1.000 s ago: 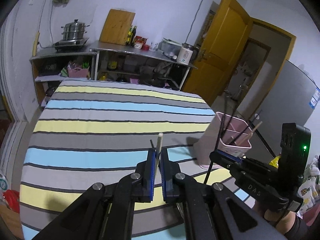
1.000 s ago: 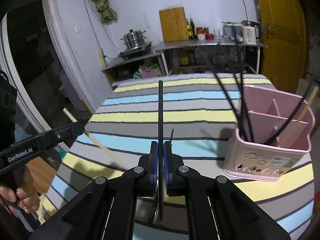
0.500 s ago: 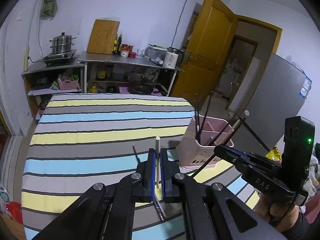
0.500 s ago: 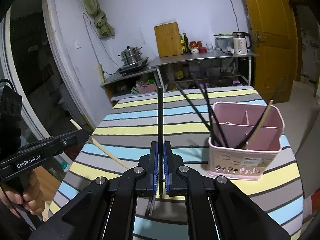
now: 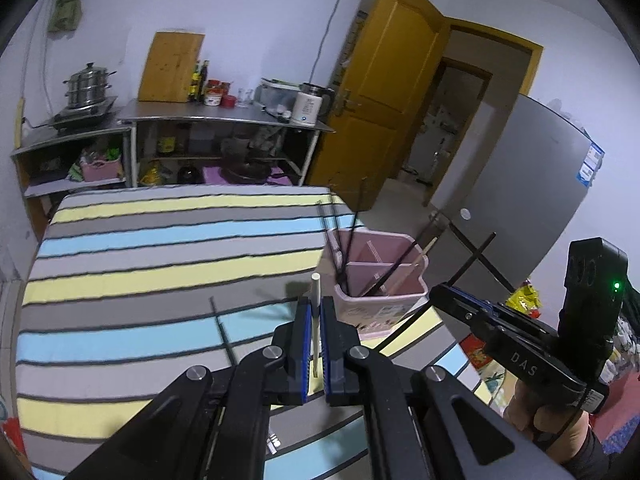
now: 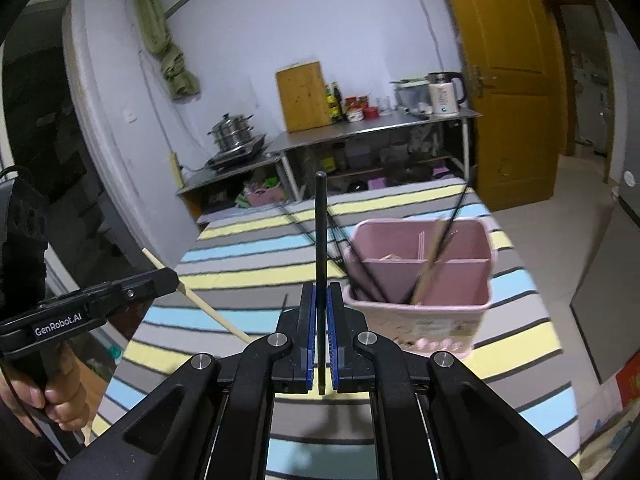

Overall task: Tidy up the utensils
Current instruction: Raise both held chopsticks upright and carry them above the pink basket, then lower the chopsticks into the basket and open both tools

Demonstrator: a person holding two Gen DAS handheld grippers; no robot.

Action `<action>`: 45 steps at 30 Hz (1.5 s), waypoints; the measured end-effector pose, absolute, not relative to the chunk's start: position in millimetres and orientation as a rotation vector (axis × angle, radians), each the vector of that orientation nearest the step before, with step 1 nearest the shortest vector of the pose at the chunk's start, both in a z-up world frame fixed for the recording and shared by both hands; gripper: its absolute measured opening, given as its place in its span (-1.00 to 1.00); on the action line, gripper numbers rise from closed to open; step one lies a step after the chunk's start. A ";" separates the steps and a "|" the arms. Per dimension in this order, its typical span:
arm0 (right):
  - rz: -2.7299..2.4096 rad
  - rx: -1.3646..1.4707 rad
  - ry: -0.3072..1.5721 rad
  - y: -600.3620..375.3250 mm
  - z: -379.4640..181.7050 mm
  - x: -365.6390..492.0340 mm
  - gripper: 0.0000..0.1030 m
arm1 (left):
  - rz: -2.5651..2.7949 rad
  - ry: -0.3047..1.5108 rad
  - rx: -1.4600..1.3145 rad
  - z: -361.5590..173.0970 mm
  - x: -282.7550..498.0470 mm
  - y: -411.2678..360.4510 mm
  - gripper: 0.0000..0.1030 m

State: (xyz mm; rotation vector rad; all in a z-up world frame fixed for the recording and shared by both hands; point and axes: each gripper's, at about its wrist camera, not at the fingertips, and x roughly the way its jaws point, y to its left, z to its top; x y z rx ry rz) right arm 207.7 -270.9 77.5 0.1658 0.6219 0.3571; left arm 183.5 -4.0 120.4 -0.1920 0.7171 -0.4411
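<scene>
The left gripper (image 5: 315,322) is held level above the striped table (image 5: 160,264), its jaws clenched on a pale wooden chopstick (image 5: 316,300) that stands upright between the blue pads. The right gripper (image 6: 321,320) is likewise raised over the table, its jaws closed on a black chopstick (image 6: 321,232) that points straight up. In the left wrist view the right gripper (image 5: 452,294) is seen at the right edge, carried by a hand (image 5: 548,420), with the black chopstick (image 5: 472,260) slanting through it. In the right wrist view the left gripper (image 6: 168,278) is seen at the left, the wooden chopstick (image 6: 208,308) crossing it at a slant.

The pink utensil holder (image 6: 420,308) stands on the table near its right edge, with several black and wooden sticks leaning in its compartments.

Compared with half a second ago, the holder is seen larger and closer in both wrist views, and more of its interior is exposed; both chopsticks are kept in the same grip.
</scene>
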 end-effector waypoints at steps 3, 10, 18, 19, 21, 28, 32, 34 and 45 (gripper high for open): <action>0.328 0.173 0.590 -284.8 90.2 209.9 -0.90 | -0.468 0.698 -0.184 132.2 190.1 -16.3 -0.93; 0.287 0.180 0.497 -307.5 125.1 214.2 -0.90 | -0.503 0.628 -0.163 170.8 205.7 -37.5 -0.93; 0.254 0.188 0.437 -317.1 141.0 231.8 -0.90 | -0.499 0.596 -0.160 187.4 234.7 -51.2 -0.93; 0.253 0.188 0.437 -316.7 140.2 234.6 -0.90 | -0.498 0.598 -0.157 185.8 238.3 -52.8 -0.93; 0.248 0.186 0.443 -315.3 135.3 241.0 -0.90 | -0.498 0.614 -0.156 178.8 245.7 -56.7 -0.93; 0.236 0.179 0.493 -312.8 107.2 256.1 -0.90 | -0.501 0.687 -0.145 146.4 269.7 -70.7 -0.93; 0.230 0.175 0.514 -312.6 92.1 260.3 -0.90 | -0.502 0.714 -0.129 131.3 276.9 -75.2 -0.93; 0.232 0.179 0.524 -313.0 85.9 262.4 -0.90 | -0.498 0.722 -0.117 125.0 279.1 -78.5 -0.93; 0.238 0.150 0.523 -303.7 76.5 265.2 -0.90 | -0.488 0.790 -0.084 89.8 288.3 -92.4 -0.92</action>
